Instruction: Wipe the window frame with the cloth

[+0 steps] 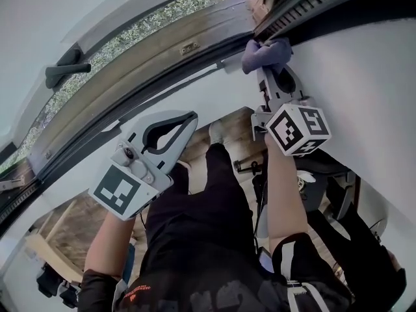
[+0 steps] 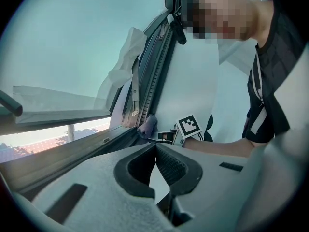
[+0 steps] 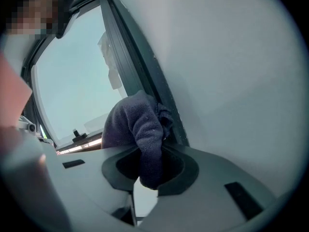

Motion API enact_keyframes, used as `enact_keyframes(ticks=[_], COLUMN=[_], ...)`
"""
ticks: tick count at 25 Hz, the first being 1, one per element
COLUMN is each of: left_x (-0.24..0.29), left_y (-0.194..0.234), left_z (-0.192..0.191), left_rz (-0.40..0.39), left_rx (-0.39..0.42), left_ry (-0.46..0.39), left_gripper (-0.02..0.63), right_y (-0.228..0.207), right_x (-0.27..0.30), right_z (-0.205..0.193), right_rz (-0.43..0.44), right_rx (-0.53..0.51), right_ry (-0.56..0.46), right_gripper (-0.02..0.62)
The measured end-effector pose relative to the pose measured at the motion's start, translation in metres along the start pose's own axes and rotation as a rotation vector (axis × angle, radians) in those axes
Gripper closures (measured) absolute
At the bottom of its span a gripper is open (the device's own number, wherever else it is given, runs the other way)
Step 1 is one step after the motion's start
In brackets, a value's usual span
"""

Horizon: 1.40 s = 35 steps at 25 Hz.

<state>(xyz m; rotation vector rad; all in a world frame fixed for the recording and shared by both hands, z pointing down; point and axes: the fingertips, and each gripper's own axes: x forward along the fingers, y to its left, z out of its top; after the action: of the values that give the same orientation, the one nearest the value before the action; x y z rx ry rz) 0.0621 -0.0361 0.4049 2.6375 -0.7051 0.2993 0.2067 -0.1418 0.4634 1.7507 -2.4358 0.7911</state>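
Greenery [image 1: 162, 15] outside at 11 o'clock. Black handle [image 1: 65, 71] at 10. White wall [image 1: 364, 77] at 2. Wood floor [image 1: 237, 125] near centre. Wooden table [image 1: 39, 244] at 8.

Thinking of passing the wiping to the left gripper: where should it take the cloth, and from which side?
Probably the rounded wad of the cloth bulging beyond the jaws of the right gripper, approached from the glass side: the wall and window frame close off its other side. The left gripper is shut, so open it first.
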Motion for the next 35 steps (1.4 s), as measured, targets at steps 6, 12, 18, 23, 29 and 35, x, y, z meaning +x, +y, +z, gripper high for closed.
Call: enact_keyframes(ticks=[6,12,18,23,29,35], left_x=[-0.003,-0.005,-0.013,-0.022,-0.038,-0.058], left_y=[0.002,0.002,0.002,0.002,0.001,0.001], left_z=[-0.011,-0.02,-0.028,-0.029,-0.029,-0.031], left_rz=[0.005,0.001,0.013,0.02,0.029,0.044], left_rx=[-0.014,-0.021,-0.037,-0.04,-0.041,-0.042], left_ry=[0.018,0.022,0.027,0.017,0.007,-0.007], left_gripper=[0.588,0.588,0.588,0.588,0.588,0.588], right_y=[-0.006,-0.008,-0.008,0.006,0.031,0.06], right_x=[0.004,0.012,0.021,0.021,0.02,0.022], right_z=[-0.012,-0.024,-0.031,-0.038,-0.048,-0.061], right_rz=[-0.007,-0.002,0.004,0.023,0.052,0.086], right_rx=[0.02,0.037,0.048,0.035,0.02,-0.003], right_ry=[-0.001,0.007,0.012,0.03,0.053,0.085], right_gripper=[0.541,0.541,0.541,0.541,0.543,0.543])
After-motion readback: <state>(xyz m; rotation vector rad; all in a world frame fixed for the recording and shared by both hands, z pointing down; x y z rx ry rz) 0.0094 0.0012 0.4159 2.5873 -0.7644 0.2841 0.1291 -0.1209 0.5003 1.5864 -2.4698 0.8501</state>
